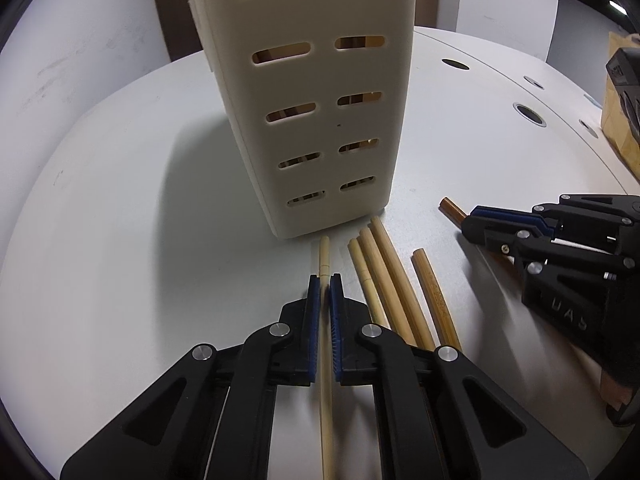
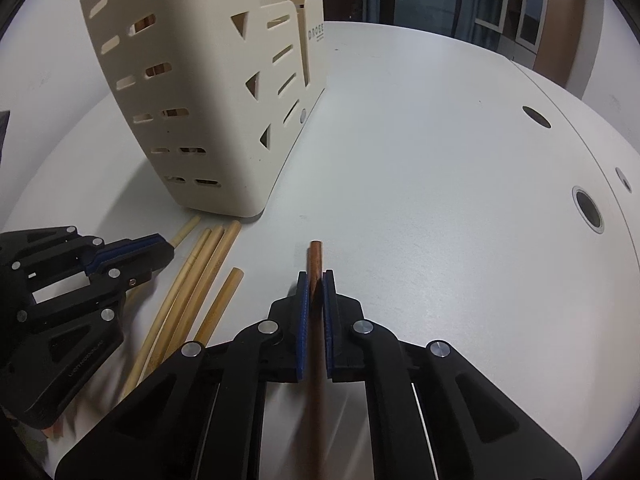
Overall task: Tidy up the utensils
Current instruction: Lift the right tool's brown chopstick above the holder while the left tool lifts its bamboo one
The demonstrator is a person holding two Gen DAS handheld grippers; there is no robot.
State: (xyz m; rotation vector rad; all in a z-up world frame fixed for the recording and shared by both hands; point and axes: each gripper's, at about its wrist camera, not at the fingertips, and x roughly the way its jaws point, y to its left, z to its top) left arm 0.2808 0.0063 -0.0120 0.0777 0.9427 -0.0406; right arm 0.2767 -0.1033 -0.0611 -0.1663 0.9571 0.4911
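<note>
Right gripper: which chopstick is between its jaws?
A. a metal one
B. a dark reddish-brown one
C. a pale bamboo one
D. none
B: in the right wrist view the right gripper is closed on the dark reddish-brown chopstick; the pale chopsticks lie on the table.

Both tongs are black with blue ribbed pads and silver rivets. Between the left tongs (image 1: 325, 280) lies a pale cream chopstick (image 1: 325, 256); just right of them lie four tan bamboo chopsticks (image 1: 394, 280). Between the right tongs (image 2: 316, 276) sits a reddish-brown chopstick (image 2: 315, 260). Beyond the tongs stands a cream utensil holder (image 2: 208, 120) patterned with slot and triangle cut-outs. The worktop (image 2: 440, 200) is plain white with dark round holes.
</note>
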